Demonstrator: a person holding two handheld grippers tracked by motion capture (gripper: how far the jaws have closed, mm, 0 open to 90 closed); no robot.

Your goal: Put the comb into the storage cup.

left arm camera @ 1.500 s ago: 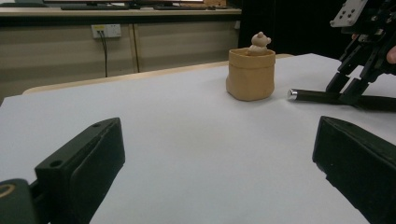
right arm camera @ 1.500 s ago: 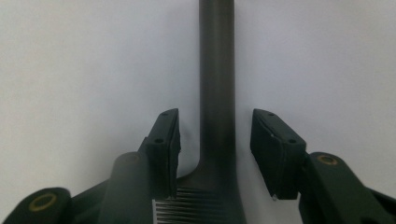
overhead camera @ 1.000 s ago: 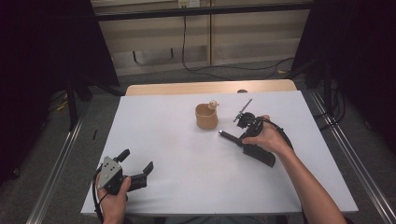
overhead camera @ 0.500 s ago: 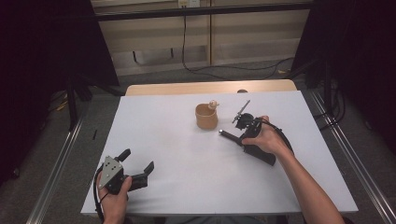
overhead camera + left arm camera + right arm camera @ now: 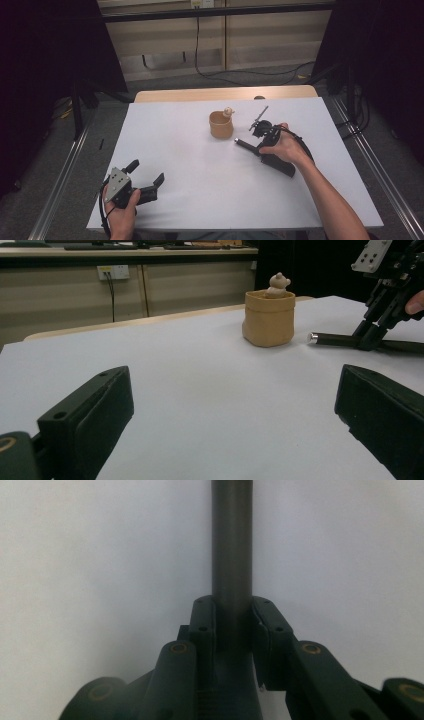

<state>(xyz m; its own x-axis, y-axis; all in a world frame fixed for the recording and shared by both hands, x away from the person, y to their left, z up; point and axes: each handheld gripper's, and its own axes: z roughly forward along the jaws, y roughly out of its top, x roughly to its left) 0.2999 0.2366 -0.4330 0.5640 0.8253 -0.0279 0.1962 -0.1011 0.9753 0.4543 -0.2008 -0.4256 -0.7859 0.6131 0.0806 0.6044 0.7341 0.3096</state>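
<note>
A long black rod (image 5: 247, 146) with a silver tip lies on the white table (image 5: 175, 135), right of centre. My right gripper (image 5: 261, 148) stands over it, pointing down. Its jaws have just been closing, and in the right gripper view the pads (image 5: 205, 625) press on both sides of the rod (image 5: 231, 540). The left gripper view shows that rod (image 5: 335, 339) with the right gripper (image 5: 370, 337) on it. My left gripper (image 5: 146, 171) rests near the table's front left edge, open with nothing between its fingers (image 5: 90, 410).
A tan pouch-shaped cup (image 5: 221, 126) with a small bear figure (image 5: 228, 111) in it stands just left of the rod's tip, also seen as the cup (image 5: 268, 317) ahead of the left gripper. Cables lie on the floor beyond the table.
</note>
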